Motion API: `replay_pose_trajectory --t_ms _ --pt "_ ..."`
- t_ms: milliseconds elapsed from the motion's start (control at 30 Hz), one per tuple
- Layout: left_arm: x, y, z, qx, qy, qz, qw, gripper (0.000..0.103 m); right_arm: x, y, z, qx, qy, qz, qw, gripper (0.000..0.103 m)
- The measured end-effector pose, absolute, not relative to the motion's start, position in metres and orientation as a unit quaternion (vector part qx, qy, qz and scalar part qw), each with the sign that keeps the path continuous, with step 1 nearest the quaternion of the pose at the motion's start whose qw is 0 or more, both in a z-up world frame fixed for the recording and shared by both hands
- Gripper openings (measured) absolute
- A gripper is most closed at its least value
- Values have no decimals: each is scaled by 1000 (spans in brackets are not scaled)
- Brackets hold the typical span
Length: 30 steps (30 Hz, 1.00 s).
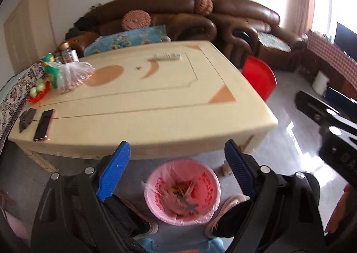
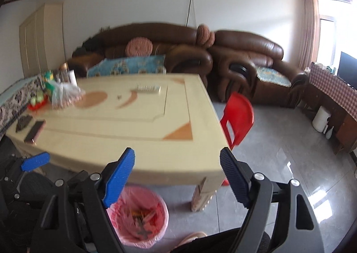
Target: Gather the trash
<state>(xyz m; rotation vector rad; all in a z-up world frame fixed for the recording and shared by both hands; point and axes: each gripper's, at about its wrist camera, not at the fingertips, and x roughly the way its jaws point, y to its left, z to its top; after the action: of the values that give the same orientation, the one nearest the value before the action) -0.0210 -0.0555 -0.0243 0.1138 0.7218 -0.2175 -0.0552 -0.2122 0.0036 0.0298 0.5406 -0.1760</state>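
Both grippers are hanging with their fingers spread wide and nothing between them: the left gripper is hovering right over the pink-lined trash bin, which is sitting on the floor just off the near edge of the table, while the right gripper is pointing over the table's near right corner with the bin below and to the left of its fingers. Scraps of trash are lying inside the bin, well apart from any fingertip.
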Motion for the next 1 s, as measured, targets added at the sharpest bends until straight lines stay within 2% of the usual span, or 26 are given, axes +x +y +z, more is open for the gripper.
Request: replay_pose_trajectory --t_ms 100,367,1000 --pt "-25 -49 -12 49 337 -86 936 86 -69 -207 19 17 246 -90 965 87" --pt "-32 -40 1 41 321 -65 944 86 -87 -199 37 22 227 -91 970 88" --pt "-37 -40 3 45 315 -62 946 86 -80 -196 32 24 237 -86 967 89"
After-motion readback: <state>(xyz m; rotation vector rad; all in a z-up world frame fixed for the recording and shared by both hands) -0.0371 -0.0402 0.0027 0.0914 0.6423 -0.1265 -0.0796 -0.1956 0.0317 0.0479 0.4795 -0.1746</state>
